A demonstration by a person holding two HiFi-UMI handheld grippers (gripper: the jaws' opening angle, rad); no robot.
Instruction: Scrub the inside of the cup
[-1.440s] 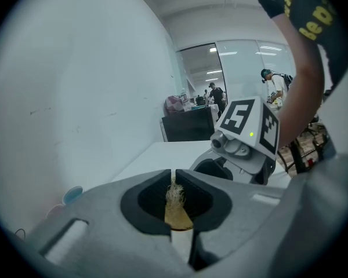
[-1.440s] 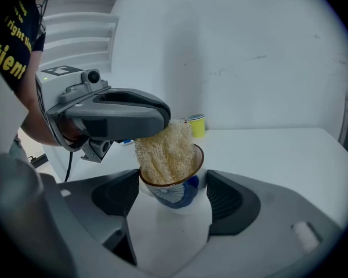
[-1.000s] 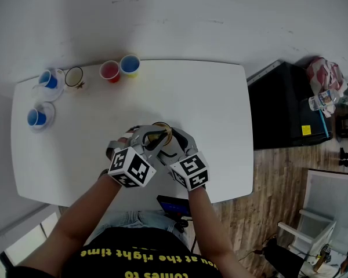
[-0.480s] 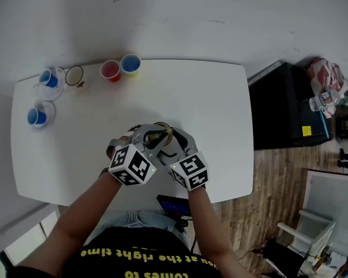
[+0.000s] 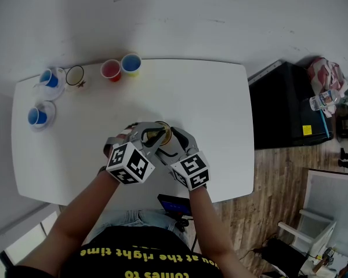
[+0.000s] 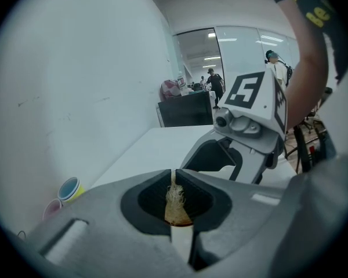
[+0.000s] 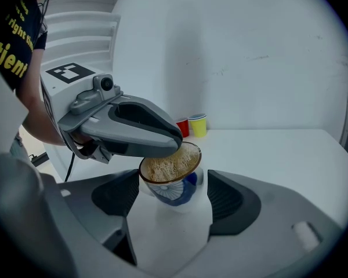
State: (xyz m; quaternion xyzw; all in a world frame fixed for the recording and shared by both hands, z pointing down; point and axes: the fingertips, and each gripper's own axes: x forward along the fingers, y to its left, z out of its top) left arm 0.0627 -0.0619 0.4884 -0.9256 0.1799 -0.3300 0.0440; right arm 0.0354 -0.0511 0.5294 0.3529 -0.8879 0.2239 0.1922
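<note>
A white cup with a blue pattern and a brown rim (image 7: 181, 194) sits tilted between the jaws of my right gripper (image 7: 173, 181), which is shut on it. A tan fibrous scrubber (image 7: 165, 165) fills the cup's mouth. My left gripper (image 7: 133, 129) reaches in from the left with its tip at the rim. In the left gripper view the left gripper (image 6: 173, 177) is shut on that scrubber (image 6: 175, 204). From the head view both grippers meet over the table's front middle: left gripper (image 5: 146, 139), right gripper (image 5: 173, 147), the cup (image 5: 161, 133) between them.
At the back left of the white table (image 5: 220, 109) stand a red cup (image 5: 109, 70), a yellow cup (image 5: 130, 65), a dark-rimmed cup (image 5: 75, 76) and two blue cups on saucers (image 5: 48, 79) (image 5: 36, 117). A black cabinet (image 5: 284, 106) stands right of the table.
</note>
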